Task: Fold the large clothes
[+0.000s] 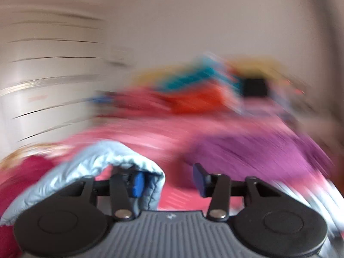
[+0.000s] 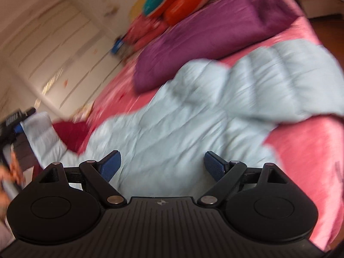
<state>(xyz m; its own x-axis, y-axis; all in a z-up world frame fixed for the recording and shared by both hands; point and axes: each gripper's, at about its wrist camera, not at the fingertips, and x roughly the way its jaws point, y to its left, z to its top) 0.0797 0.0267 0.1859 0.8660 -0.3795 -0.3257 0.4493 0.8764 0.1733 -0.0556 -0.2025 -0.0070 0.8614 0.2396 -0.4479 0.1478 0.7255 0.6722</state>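
Across the pink bed (image 2: pixel 305 161), the right gripper (image 2: pixel 162 163) gapes above the pale-blue jacket (image 2: pixel 193 111) (the left gripper (image 1: pixel 168 181) looks parted too).

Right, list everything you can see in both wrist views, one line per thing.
puffer jacket: one, pale blue, spread across the bed; one part draped over the left finger of the left hand-held gripper.
bedspread: one, pink, under the jacket.
purple cushion: one, on the bed beyond the jacket.
orange and teal pile: blurred, at the far end of the bed.
dark red cloth: one, by the jacket's near-left part.
wardrobe doors: cream, along the wall.
left hand-held gripper: black with blue pads, jaws apart.
right hand-held gripper: black with blue pads, open above the jacket.
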